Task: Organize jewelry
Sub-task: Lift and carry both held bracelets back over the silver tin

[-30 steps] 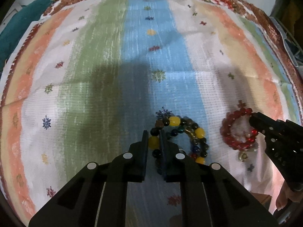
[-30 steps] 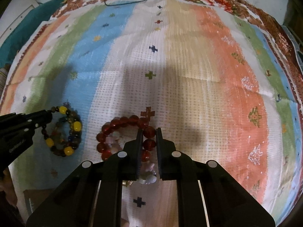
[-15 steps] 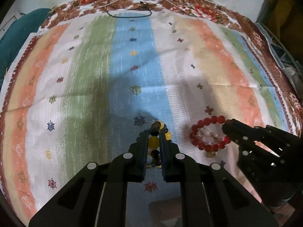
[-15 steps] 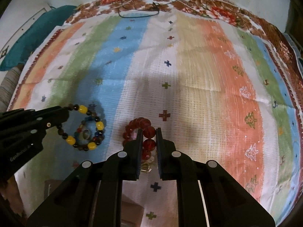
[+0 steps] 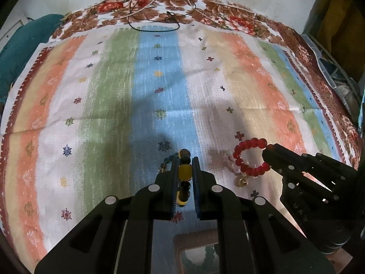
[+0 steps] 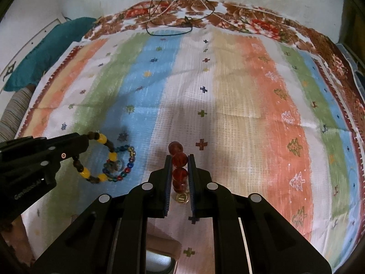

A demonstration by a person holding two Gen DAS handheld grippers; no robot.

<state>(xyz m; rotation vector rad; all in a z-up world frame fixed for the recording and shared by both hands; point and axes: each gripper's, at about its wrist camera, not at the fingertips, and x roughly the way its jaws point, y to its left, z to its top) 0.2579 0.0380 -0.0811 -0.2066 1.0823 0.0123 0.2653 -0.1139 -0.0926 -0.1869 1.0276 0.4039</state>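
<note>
A bracelet of yellow and dark beads [image 5: 184,171] hangs edge-on between the pads of my left gripper [image 5: 184,159], which is shut on it above the striped cloth [image 5: 114,105]. In the right wrist view the same yellow and dark bracelet [image 6: 100,159] dangles as a loop from the left gripper [image 6: 85,140], and a string of small blue and green beads [image 6: 127,164] hangs with it. My right gripper [image 6: 180,159] is shut on a red bead bracelet [image 6: 180,159] with a small gold charm [image 6: 181,198]. From the left wrist view that red bracelet [image 5: 248,157] hangs from the right gripper [image 5: 267,150], with pale pink beads [image 5: 228,159] beside it.
Thin cords [image 5: 155,16] lie on the floral border at the far edge of the cloth. A teal cushion [image 6: 43,52] sits off the cloth's far left. A brown-framed box or tray [image 5: 196,251] shows below the fingers near the cloth's front edge.
Both grippers have risen with their bracelets, which lay flat on the cloth a second ago and now hang clear of it. The cloth looks farther away in both views.
</note>
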